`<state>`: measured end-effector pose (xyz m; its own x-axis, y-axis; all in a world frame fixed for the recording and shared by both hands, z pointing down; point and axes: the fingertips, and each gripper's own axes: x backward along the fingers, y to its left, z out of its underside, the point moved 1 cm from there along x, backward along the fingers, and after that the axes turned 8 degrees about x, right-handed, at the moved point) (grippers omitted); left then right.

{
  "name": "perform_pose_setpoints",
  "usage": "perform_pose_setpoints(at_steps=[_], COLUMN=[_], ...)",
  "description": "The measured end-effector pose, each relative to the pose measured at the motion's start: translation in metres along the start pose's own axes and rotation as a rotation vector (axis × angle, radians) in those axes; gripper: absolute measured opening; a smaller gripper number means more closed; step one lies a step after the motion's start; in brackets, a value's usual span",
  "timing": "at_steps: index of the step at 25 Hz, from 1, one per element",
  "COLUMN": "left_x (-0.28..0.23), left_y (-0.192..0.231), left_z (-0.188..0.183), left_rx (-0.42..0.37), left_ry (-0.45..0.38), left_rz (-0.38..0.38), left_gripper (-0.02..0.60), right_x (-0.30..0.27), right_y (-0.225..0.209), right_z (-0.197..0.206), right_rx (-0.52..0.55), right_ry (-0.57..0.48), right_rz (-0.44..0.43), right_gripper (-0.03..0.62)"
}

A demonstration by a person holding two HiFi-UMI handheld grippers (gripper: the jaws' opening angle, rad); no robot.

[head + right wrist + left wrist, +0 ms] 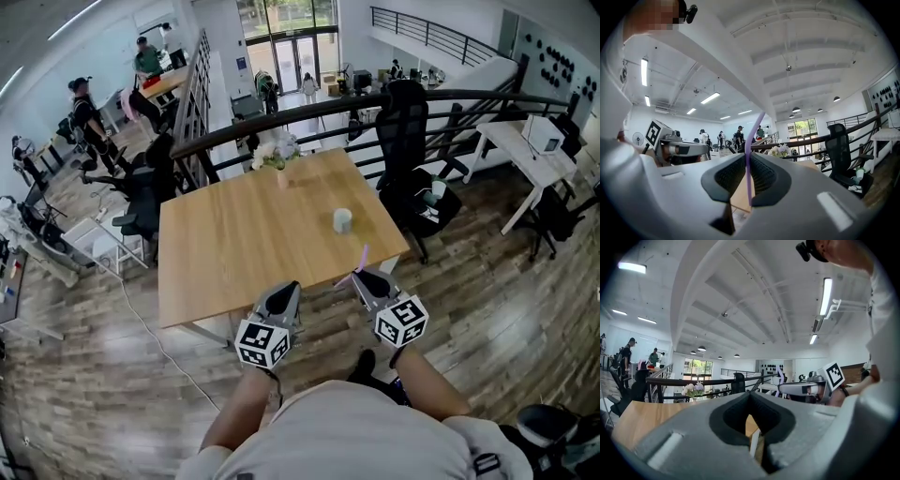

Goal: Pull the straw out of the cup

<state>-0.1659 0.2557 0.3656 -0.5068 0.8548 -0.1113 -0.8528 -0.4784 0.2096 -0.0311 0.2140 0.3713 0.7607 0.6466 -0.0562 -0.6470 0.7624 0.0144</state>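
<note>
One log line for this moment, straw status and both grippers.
straw: out of cup | right gripper: shut on straw | left gripper: shut, empty | cup: on table

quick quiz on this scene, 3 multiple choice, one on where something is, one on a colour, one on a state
1. Where is the cup?
A. on the wooden table
B. on the floor
C. between the left gripper's jaws

2. What colour is the straw?
A. green
B. purple
C. red

3. How does the right gripper stand?
A. wide open and empty
B. shut on the cup's rim
C. shut on the straw

Answers:
1. A: the head view shows the white cup standing on the table, beyond both grippers.
2. B: the straw shows pale purple in the right gripper view.
3. C: the right gripper has its jaws pressed on the straw, which is out of the cup and apart from it.
</note>
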Motion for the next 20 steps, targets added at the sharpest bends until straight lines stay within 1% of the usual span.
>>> perform_pose_setpoints(at_steps=[4,12,20], left_x=[0.014,0.026,0.040], left_y=[-0.002,-0.011,-0.011], left_z=[0.003,0.002,0.004], left_rx=[-0.001,-0.002,-0.003], left_ry=[-0.004,-0.009,-0.021], left_rz=[0.002,0.009,-0.008], left_gripper=[0.005,0.005,0.005], right_x=[0.005,0.015,0.015], right_y=[0.014,0.028,0.037], right_z=[-0.002,-0.010,-0.002], right_rx=[0.010,0.033,0.025], right_ry=[-0.005,-0.011,0.000], right_rz=[0.006,0.004,-0.009], right_gripper=[0.040,0.040,0.040])
